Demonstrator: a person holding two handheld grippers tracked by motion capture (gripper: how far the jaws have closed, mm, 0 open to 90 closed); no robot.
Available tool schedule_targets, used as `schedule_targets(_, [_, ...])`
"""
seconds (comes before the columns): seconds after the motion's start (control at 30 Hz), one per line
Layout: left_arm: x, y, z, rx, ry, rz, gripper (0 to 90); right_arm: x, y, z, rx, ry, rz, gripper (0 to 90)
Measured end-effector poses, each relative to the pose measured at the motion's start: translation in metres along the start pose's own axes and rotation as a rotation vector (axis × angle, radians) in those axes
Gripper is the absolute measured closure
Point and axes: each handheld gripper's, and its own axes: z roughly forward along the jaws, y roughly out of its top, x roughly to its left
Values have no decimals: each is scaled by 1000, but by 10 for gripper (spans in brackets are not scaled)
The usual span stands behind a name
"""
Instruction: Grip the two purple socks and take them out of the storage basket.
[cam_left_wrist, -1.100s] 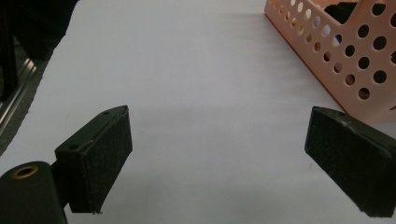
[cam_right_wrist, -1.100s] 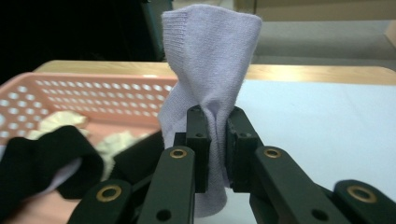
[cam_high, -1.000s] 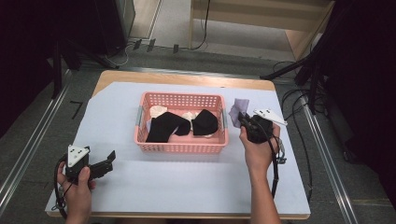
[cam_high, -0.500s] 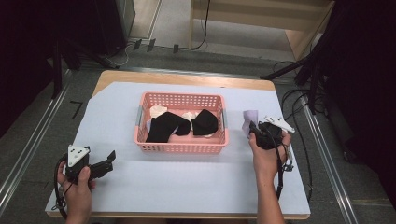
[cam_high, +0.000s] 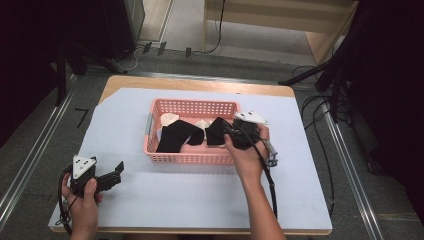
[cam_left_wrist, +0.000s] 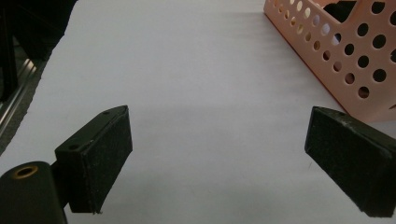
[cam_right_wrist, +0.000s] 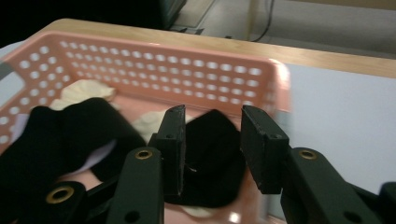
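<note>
Jaws spread wide, the left gripper (cam_high: 107, 178) rests low over the white table cover (cam_high: 200, 200) near the table's front left corner, holding nothing; in its own view the pads (cam_left_wrist: 100, 154) frame bare cover, with a corner of the pink perforated basket (cam_left_wrist: 345, 60) off to one side. Farther right, the pink basket (cam_high: 190, 155) sits mid-table holding dark socks (cam_high: 177, 135) mixed with pale ones (cam_high: 167, 119). At its right end the right gripper (cam_high: 231, 131) reaches over the rim, jaws partly apart and gripping nothing, poised just above a black sock (cam_right_wrist: 212, 154) lying on the basket floor. Judging by this, the sorting is at an early stage: several socks are in the basket, and the black one is yet to be grasped.
</note>
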Motion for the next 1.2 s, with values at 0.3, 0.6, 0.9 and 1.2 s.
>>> schedule_targets(0.3, [0, 0, 0, 2, 2, 3, 82, 34, 5, 48, 138, 61, -40, 600])
schedule_targets(0.6, [0, 0, 1, 6, 2, 1, 82, 49, 13, 73, 299, 110, -7, 533])
schedule_targets(0.9, [0, 0, 1, 6, 1, 2, 82, 58, 21, 91, 446, 116, -19, 500])
schedule_targets(1.2, [1, 0, 1, 9, -2, -5, 82, 60, 26, 106, 564, 118, -17, 507])
